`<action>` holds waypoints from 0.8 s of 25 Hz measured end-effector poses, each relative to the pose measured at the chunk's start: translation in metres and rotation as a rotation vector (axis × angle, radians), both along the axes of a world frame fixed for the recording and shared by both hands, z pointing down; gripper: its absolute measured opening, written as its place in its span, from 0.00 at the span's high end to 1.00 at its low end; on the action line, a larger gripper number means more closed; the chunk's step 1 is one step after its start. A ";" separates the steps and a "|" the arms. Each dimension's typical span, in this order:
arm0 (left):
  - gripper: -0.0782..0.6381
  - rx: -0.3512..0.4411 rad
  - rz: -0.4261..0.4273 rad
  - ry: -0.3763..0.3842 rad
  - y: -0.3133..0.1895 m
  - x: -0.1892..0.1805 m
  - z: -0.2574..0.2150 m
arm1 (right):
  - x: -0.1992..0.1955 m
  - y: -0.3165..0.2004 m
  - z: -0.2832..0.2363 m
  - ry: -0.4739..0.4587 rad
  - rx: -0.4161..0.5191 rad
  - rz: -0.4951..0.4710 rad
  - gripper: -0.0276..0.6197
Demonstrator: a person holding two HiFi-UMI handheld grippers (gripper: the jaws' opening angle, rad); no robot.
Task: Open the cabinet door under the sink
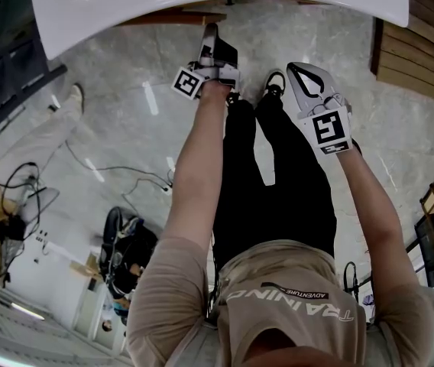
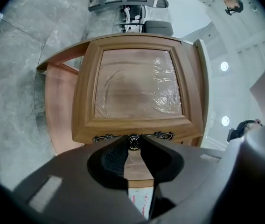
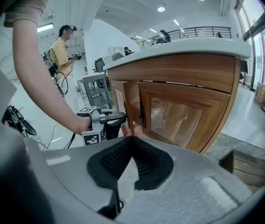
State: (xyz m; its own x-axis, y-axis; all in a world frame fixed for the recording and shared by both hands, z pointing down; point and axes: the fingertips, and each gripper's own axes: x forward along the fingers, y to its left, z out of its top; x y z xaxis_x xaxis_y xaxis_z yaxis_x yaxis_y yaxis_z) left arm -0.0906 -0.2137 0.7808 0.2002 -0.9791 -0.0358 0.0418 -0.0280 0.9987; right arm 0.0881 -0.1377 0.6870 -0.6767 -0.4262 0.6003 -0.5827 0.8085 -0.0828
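Observation:
The wooden cabinet door [image 2: 137, 90] under the white sink counter [image 1: 202, 2] has a plastic-covered panel and a dark ornate round knob [image 2: 133, 143]. My left gripper [image 2: 133, 138] points level at it and is shut on the knob. The door stands ajar, with the cabinet's inside [image 2: 58, 101] showing at its left. In the right gripper view the left gripper [image 3: 107, 121] is at the edge of the ajar door [image 3: 124, 107], and a second door [image 3: 184, 118] is closed. My right gripper [image 3: 131, 139] hangs back from the cabinet, shut and holding nothing.
A marble floor [image 1: 125, 75] runs under the counter. Wooden slats [image 1: 423, 44] stand at the right, and cables [image 1: 118, 178] and gear lie on the floor at the left. Another person [image 3: 62, 50] stands far behind. A low wooden box [image 3: 244, 164] sits right of the cabinet.

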 end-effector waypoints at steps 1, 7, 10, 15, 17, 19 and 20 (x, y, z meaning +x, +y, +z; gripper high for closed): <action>0.75 -0.002 0.000 0.002 0.002 0.000 0.000 | 0.000 0.001 0.001 0.003 -0.003 -0.003 0.95; 0.76 0.028 0.045 -0.010 0.012 -0.004 0.001 | -0.014 0.003 0.005 0.011 -0.002 -0.029 0.95; 0.76 0.031 0.068 0.011 0.019 -0.006 0.000 | -0.024 0.006 0.001 0.016 0.002 -0.041 0.95; 0.76 0.032 0.132 0.011 0.036 -0.011 0.001 | -0.042 0.006 -0.004 0.026 0.016 -0.038 0.95; 0.76 0.030 0.170 0.007 0.044 -0.014 0.000 | -0.052 0.010 -0.006 0.023 0.016 -0.019 0.95; 0.76 0.023 0.202 0.009 0.052 -0.018 -0.001 | -0.065 0.018 -0.010 0.017 0.015 -0.012 0.95; 0.76 0.020 0.215 0.012 0.056 -0.020 0.000 | -0.073 0.024 -0.010 0.013 0.011 -0.013 0.95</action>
State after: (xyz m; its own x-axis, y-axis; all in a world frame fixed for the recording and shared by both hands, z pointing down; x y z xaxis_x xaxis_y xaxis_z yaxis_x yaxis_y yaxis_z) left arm -0.1105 -0.1576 0.7806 0.4040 -0.9129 -0.0586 0.0606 -0.0372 0.9975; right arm 0.0155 -0.1134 0.6766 -0.6744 -0.4237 0.6047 -0.5729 0.8169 -0.0666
